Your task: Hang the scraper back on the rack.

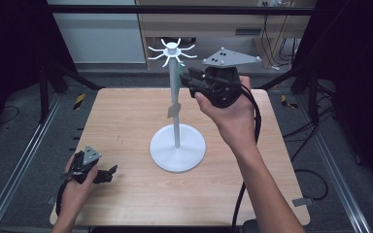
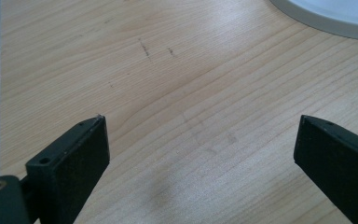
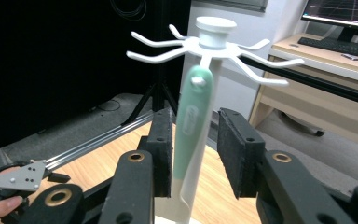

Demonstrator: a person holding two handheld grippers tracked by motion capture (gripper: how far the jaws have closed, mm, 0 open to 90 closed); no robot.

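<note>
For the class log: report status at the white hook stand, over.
Right gripper open, jaws either side of mint-green plastic-handled utensil, hung on white metal hook stand. Left gripper open, low over wooden table. Nothing in the way.

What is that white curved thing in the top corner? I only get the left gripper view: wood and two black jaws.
Observer: The base of a tall white stand with hooks fanning out on top.
Operator: Is anything hanging there?
Observer: Yes, a green-handled utensil hangs from one hook.
Operator: Where is the other gripper?
Observer: The right gripper is raised beside the stand, jaws open either side of that handle.
</note>
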